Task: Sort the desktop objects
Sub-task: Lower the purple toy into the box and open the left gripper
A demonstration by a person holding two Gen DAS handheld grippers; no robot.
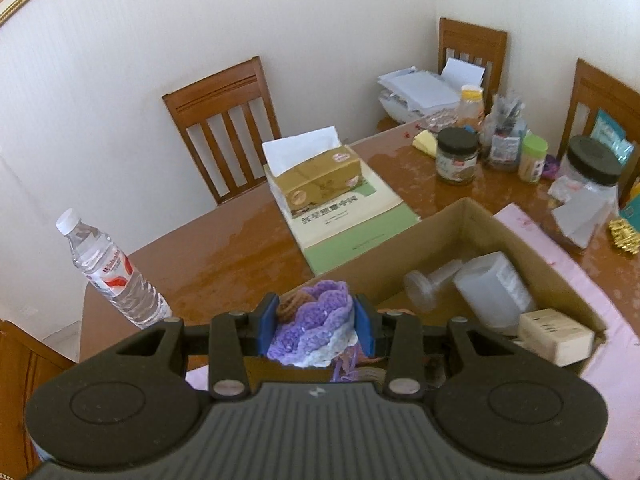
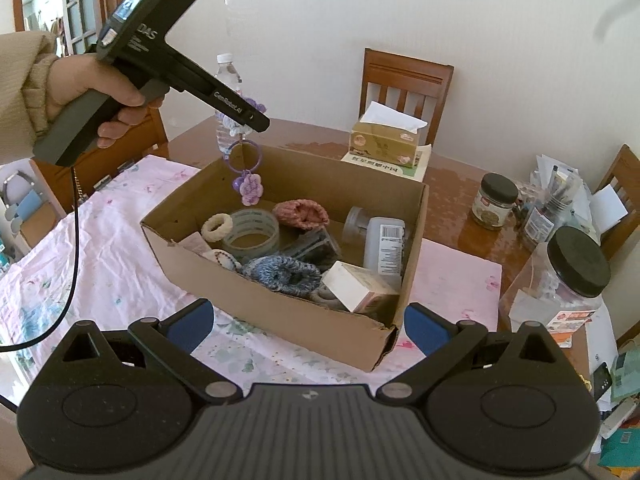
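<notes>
My left gripper (image 1: 316,326) is shut on a purple and white crochet piece (image 1: 310,330), held above the near left corner of an open cardboard box (image 1: 532,258). In the right wrist view the left gripper (image 2: 250,122) hangs over the box's (image 2: 280,308) far left corner, and a purple ring with a crochet flower charm (image 2: 251,188) dangles from it. The box holds a tape roll (image 2: 252,232), scrunchies (image 2: 282,274), a white bottle (image 2: 386,248) and a small white carton (image 2: 356,286). My right gripper (image 2: 306,328) is open and empty, just before the box's near side.
The box stands on a pink cloth (image 2: 100,240) on a wooden table (image 1: 224,256). A water bottle (image 1: 114,274) stands at the left edge. A tissue box (image 1: 320,180) lies on a booklet behind. Jars (image 1: 456,156) and a big black-lidded container (image 2: 560,280) crowd the right side. Chairs (image 1: 224,128) surround the table.
</notes>
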